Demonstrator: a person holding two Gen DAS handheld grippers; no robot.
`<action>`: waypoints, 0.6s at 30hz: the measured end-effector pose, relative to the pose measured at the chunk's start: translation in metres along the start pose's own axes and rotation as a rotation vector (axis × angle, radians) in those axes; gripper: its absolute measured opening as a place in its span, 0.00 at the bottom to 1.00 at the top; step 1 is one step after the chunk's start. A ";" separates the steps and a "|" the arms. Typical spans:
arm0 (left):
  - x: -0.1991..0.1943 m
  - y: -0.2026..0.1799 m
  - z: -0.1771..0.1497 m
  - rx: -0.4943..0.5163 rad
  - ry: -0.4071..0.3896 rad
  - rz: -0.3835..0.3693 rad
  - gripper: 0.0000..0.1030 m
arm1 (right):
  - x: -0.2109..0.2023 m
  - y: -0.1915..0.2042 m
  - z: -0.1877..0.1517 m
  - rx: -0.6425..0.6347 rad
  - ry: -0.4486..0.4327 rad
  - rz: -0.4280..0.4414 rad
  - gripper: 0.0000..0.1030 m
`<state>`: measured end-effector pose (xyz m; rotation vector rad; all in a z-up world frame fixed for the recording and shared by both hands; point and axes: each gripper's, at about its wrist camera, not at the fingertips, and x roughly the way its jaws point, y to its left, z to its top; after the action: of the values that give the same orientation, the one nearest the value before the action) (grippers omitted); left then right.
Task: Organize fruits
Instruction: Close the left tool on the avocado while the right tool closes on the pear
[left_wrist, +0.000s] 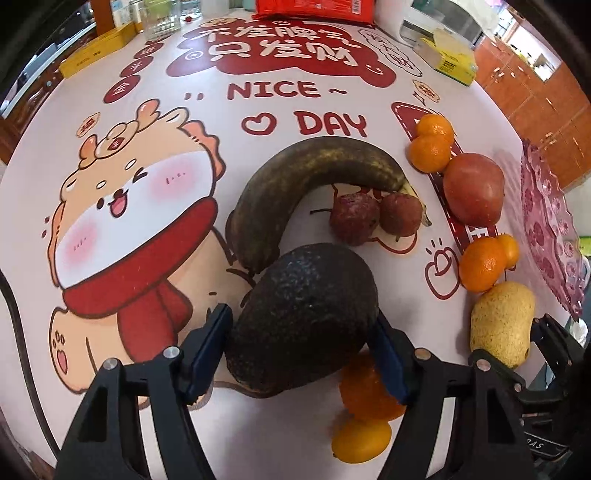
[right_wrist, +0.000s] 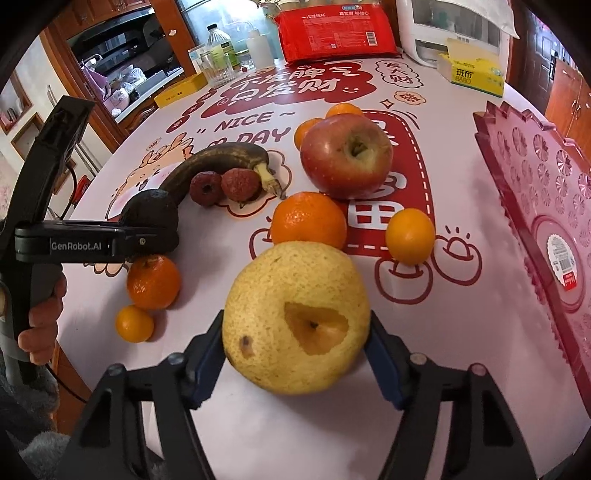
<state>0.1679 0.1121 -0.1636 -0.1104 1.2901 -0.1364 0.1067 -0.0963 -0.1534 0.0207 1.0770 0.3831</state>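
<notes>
Printed tablecloth (left_wrist: 147, 92); avocado (left_wrist: 303, 321) lengthwise along left hand-held gripper (left_wrist: 301, 354), narrow end nearest.

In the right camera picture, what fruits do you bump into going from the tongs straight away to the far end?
Yellow pear in the right tongs → big orange → red apple → small oranges behind the apple.

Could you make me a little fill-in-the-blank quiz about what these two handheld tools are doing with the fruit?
1. The left tool grips a dark ____.
2. The right tool grips a yellow ____.
3. The apple is ____ in colour.
4. Two lychees lie in the curve of the dark ____.

Missing words: avocado; pear; red; banana
</notes>
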 end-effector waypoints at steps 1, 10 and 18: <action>0.000 -0.001 -0.003 -0.007 -0.005 0.008 0.68 | 0.000 0.000 0.000 0.001 0.000 0.000 0.67; -0.025 -0.003 -0.024 -0.030 -0.112 0.091 0.65 | -0.005 -0.001 -0.003 -0.005 -0.010 -0.026 0.67; -0.040 -0.003 -0.037 -0.024 -0.184 0.118 0.63 | -0.014 0.003 -0.005 -0.016 -0.044 -0.035 0.67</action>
<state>0.1217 0.1152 -0.1350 -0.0656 1.1113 -0.0087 0.0961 -0.0993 -0.1430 -0.0043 1.0291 0.3582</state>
